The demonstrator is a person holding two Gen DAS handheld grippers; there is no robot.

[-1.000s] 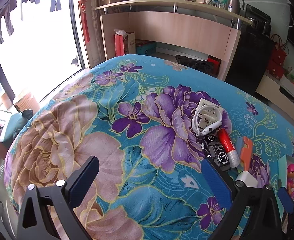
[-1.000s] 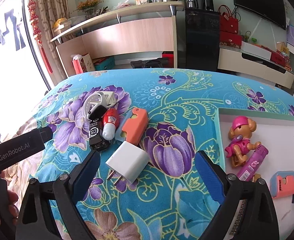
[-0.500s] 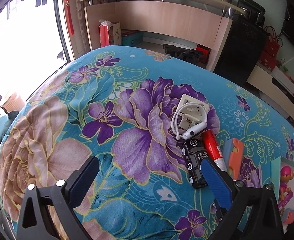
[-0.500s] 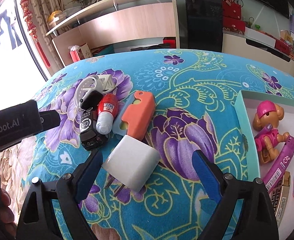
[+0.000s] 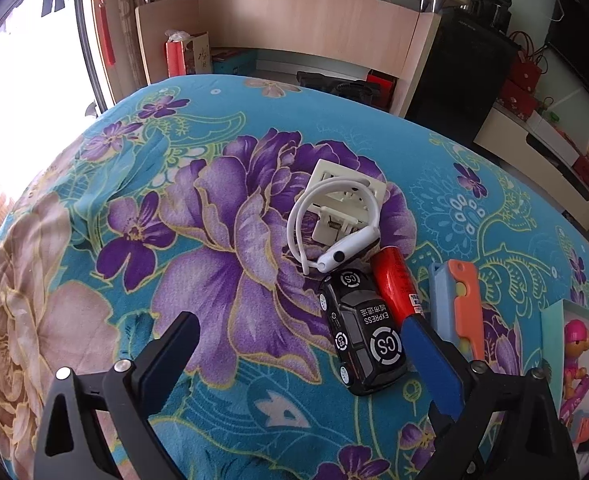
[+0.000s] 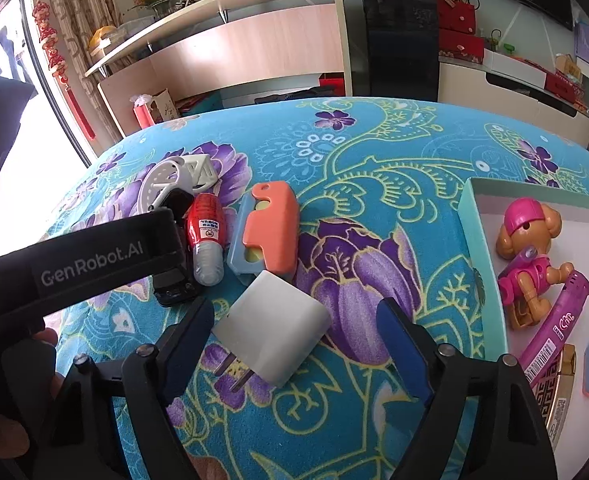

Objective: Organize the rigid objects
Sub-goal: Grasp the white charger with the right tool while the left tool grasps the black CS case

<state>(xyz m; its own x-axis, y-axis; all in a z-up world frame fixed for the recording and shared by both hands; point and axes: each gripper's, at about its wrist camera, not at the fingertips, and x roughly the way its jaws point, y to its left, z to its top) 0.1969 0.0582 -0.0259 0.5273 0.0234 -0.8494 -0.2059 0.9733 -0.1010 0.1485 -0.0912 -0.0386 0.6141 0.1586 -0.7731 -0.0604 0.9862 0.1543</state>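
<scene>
Loose objects lie on a floral blue cloth. A white plug adapter (image 6: 272, 330) lies between the open fingers of my right gripper (image 6: 294, 346), prongs toward me. Beyond it are an orange-and-blue block (image 6: 268, 232), a red bottle (image 6: 206, 228) and a black toy car (image 6: 174, 280), partly hidden by the left gripper's body. In the left wrist view my left gripper (image 5: 298, 356) is open; the black toy car (image 5: 362, 336) sits by its right finger, with the red bottle (image 5: 396, 286), a white earphone band (image 5: 334, 236) and a white socket plate (image 5: 346, 196) behind.
A teal-rimmed white tray (image 6: 470, 220) at the right holds a pink toy dog (image 6: 530, 240), a purple stick (image 6: 554, 332) and other small items. Behind the bed stand a wooden desk with shelf (image 6: 254, 52) and a black cabinet (image 6: 398, 40).
Both grippers have moved forward and down toward the objects. The white adapter now lies between the right fingers; the toy car is close to the left gripper's right finger.
</scene>
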